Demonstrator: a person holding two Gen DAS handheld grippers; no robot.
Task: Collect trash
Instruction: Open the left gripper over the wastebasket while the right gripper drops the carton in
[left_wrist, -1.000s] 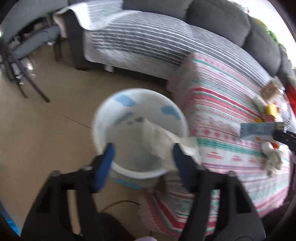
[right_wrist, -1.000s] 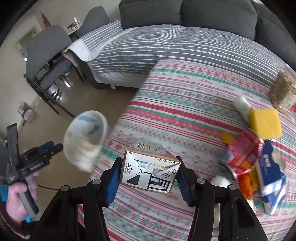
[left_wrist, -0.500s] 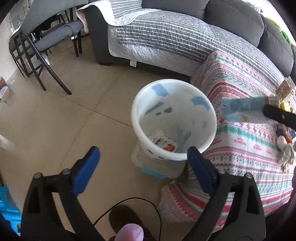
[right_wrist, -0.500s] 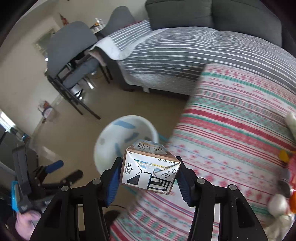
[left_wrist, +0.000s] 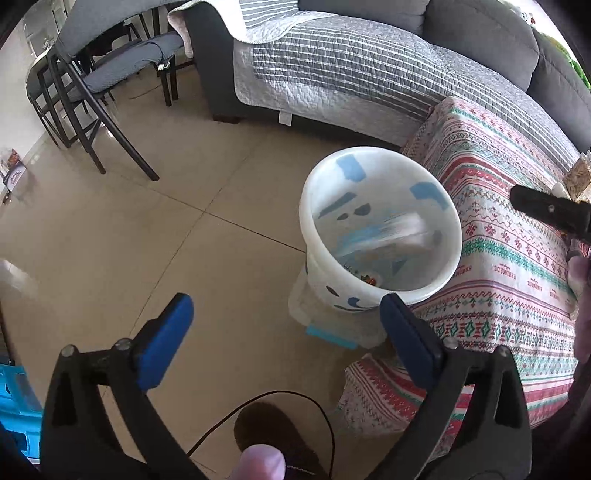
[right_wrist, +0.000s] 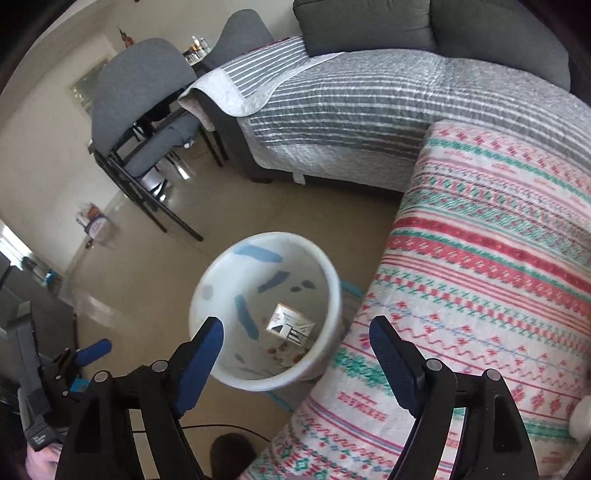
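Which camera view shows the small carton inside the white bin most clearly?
The right wrist view: the carton lies sharp inside the white bin, its black-and-white print visible. In the left wrist view the carton is only a blurred streak.

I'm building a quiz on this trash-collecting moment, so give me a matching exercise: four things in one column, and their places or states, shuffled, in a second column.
Things:
1. carton
2. white bin
3. right gripper
4. striped quilt

Places or states:
A. draped over the sofa
B. standing on the floor beside the patterned cloth
C. jaws opening, nothing between them
D. lying inside the bin

Pairs: 1-D, 2-B, 3-C, 4-A
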